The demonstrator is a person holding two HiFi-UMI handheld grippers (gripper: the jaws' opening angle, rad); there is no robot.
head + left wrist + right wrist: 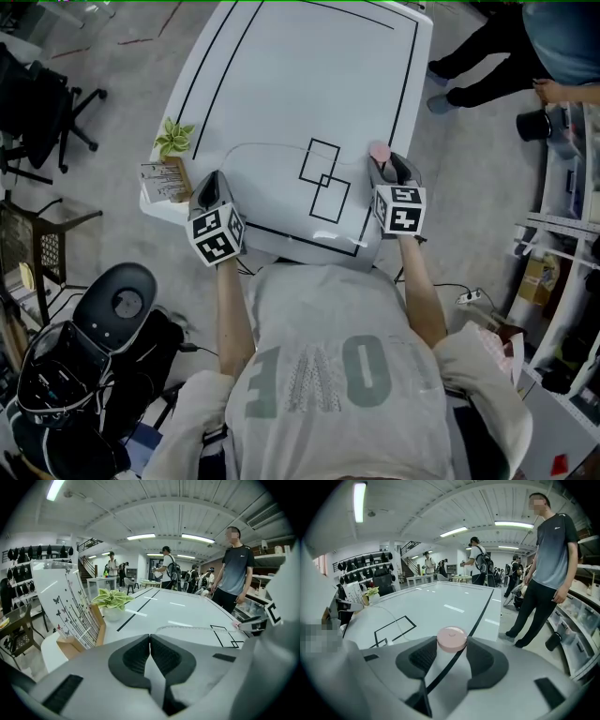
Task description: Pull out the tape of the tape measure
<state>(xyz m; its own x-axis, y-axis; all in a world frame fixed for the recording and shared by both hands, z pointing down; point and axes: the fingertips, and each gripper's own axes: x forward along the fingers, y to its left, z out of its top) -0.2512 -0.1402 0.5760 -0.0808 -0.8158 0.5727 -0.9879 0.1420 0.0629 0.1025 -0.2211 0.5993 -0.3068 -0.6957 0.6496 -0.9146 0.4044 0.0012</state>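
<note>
Left gripper (pixel 150 637) has its jaws pressed flat together, and the tape (pixel 197 628) starts right at their tips, so I judge its end is pinched there. Right gripper (pixel 451 644) is clamped on the pink case (pixel 451 638), a round puck seated between the dark pads with its flat face up. Between the two, the tape lies on the white table (pixel 300 75) in a loose arc that bows away from the person, already drawn out across the gap. It looks thin, soft and light, more ribbon than steel blade, so it should bend freely and carry no load. Its end tab is the place to pinch. The case is smooth plastic and may twist or slip, so it wants holding across its rim, as it is now. Both forearms reach forward side by side from the torso. The grippers are well apart and tilted down over the table's near edge, either side of two black outlined squares (pixel 323 178).
</note>
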